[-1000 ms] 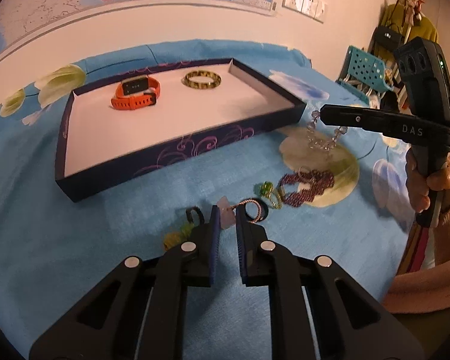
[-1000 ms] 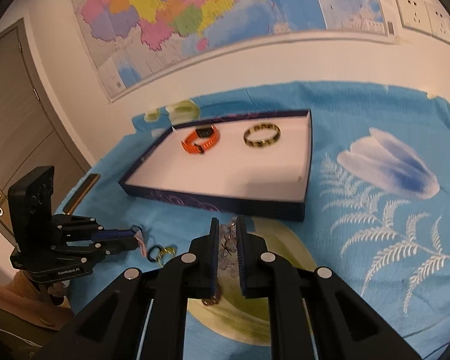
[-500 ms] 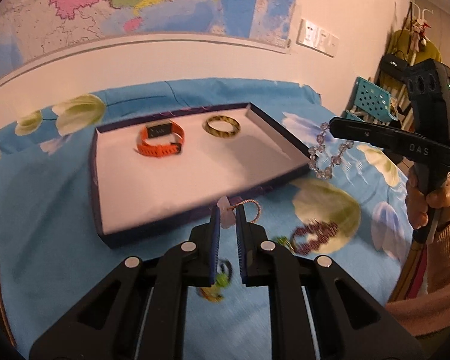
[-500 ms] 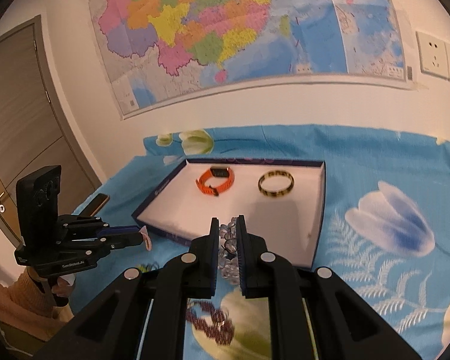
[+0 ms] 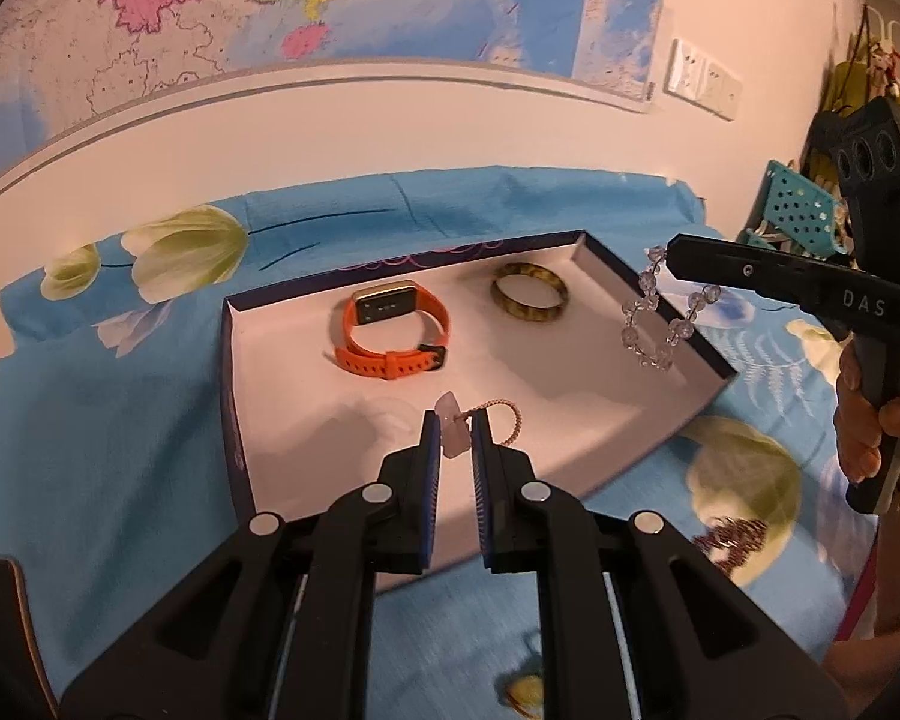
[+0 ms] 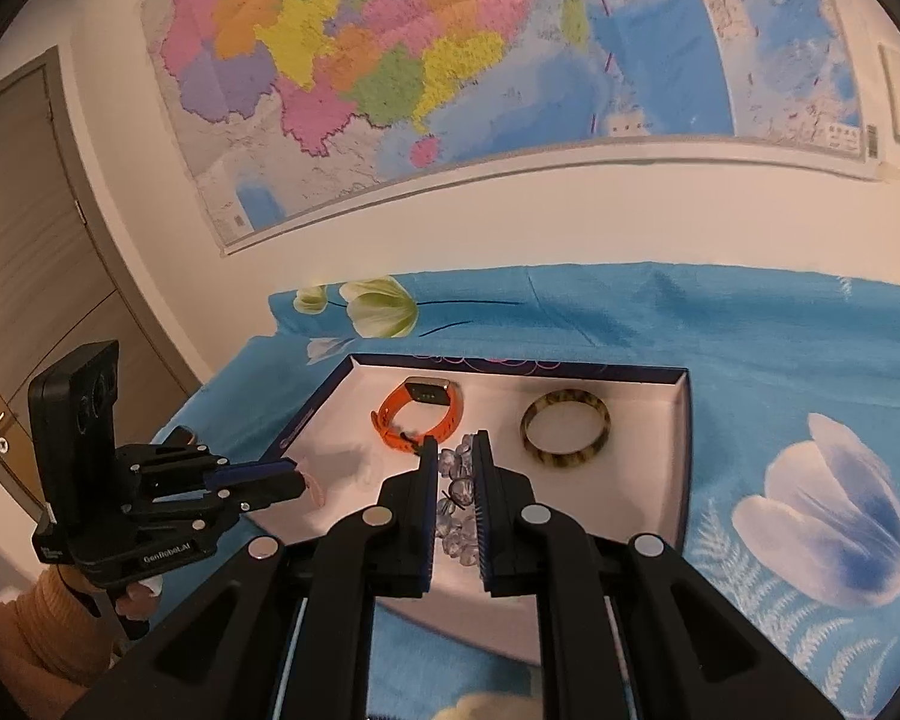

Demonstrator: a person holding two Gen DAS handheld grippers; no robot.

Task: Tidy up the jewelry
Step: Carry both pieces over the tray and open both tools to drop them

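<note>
A dark blue tray with a white floor lies on the blue cloth. In it rest an orange watch and a mottled brown bangle. My left gripper hangs over the tray's near part, shut on a pale pink stone with a thin pink cord bracelet. My right gripper is over the tray's right edge, shut on a clear crystal bead bracelet that dangles below it.
A dark red bead bracelet and a yellow-green trinket lie on the cloth in front of the tray. A wall map hangs behind. A door stands at the left, and a teal perforated object at the far right.
Both grippers have risen from the cloth and moved forward over the tray, each carrying its bracelet. The loose jewelry on the cloth has dropped behind them.
</note>
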